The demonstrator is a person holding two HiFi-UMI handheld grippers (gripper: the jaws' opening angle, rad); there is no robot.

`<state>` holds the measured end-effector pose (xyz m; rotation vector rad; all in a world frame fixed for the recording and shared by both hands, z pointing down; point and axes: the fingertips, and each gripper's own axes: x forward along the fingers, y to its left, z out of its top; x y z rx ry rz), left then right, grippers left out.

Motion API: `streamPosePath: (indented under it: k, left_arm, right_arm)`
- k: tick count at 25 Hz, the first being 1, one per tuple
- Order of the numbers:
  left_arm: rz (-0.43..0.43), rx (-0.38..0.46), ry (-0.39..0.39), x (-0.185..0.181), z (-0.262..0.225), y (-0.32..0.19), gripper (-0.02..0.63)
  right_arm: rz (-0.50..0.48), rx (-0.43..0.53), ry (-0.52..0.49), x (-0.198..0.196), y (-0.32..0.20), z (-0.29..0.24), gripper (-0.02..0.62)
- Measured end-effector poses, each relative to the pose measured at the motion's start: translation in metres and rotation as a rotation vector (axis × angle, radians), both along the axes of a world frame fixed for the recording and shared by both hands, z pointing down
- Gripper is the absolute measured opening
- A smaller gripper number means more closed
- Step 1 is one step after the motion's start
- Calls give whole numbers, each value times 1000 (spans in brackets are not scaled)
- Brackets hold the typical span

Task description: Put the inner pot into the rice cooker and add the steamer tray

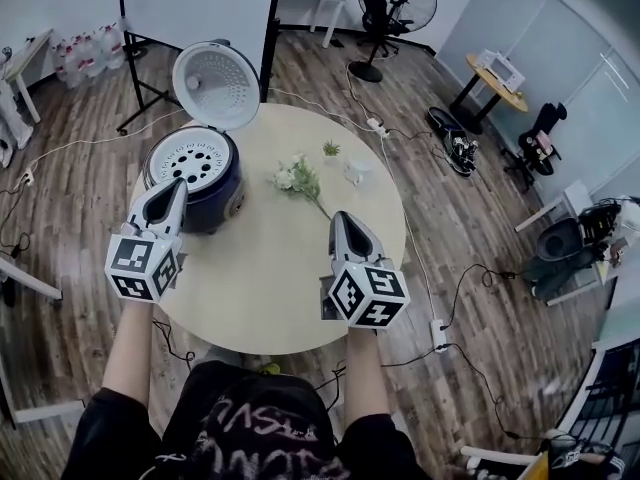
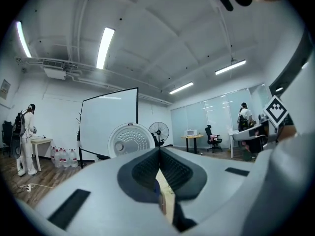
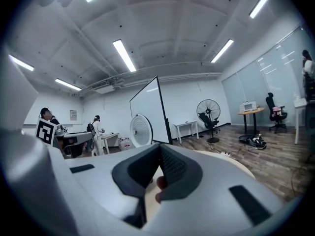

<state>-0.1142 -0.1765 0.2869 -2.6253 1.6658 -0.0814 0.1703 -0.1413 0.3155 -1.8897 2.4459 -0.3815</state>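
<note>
The rice cooker [image 1: 195,183] is sitting at the far left of the round pale surface [image 1: 270,288] with its lid [image 1: 216,85] standing open behind it. A white steamer tray [image 1: 190,163], a flat disc pierced with rings of small holes, is lying in its mouth. The inner pot is presumably sitting under it, though the tray is hiding it. The left gripper [image 1: 178,184] is hanging just in front of the cooker's dark blue, glossy, rounded body, jaws pressed together on nothing. The right gripper [image 1: 343,216] is hovering well to the cooker's right, likewise closed and empty. Both loading steps are looking done, so the care now is probably in checking: the tray should be resting level all round the rim, not tipped on one edge. Any backing off should be keeping the left gripper clear of the smooth body, which could slide if nudged. A soft sprig of flowers [image 1: 298,178] is lying to the cooker's right.
</note>
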Motion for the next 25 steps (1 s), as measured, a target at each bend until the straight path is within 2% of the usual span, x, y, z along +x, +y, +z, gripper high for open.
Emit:
streamPosePath:
  k: [6,18,25]
  left_arm:
    - [43,32,-52,17,0,16,12]
    - [62,33,16,28,13,40,12]
    - [70,40,12,27,22,47,12]
  right_arm:
    - [35,17,-7,16,28,1,5]
    - [104,24,32,50,71,17,3]
    - [128,16,34,60,82,27,3]
